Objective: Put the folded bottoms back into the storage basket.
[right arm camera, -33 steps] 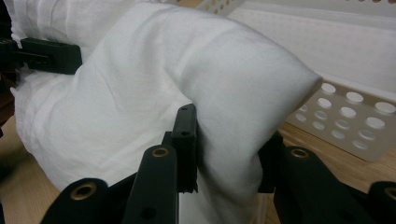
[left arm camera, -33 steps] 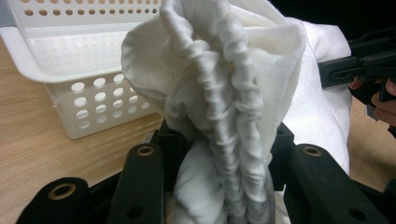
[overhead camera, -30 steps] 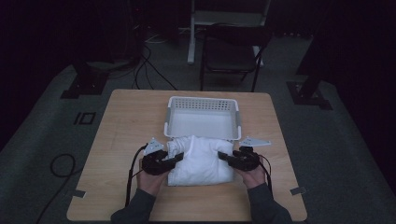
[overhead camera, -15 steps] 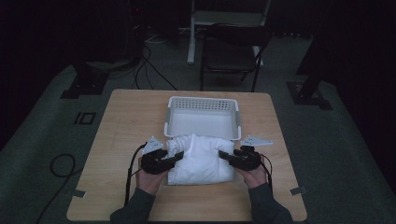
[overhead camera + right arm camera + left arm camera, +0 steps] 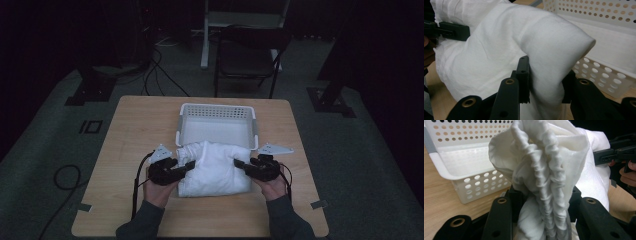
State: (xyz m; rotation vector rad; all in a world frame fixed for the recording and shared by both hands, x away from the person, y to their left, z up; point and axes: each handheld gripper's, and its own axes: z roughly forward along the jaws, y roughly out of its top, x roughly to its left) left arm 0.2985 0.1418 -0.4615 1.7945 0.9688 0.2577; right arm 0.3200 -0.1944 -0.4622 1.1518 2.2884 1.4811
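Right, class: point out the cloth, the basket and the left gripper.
cloth (image 5: 215, 167), high view, middle of its top.
basket (image 5: 216, 107), high view, far rim.
left gripper (image 5: 189, 165), high view, between its fingertips, at the cloth's edge.

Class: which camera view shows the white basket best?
The high view: the whole white basket shows, rim and floor, beyond the white cloth. The left gripper view shows one corner and perforated walls; the right gripper view shows a stretch of its wall behind the cloth.
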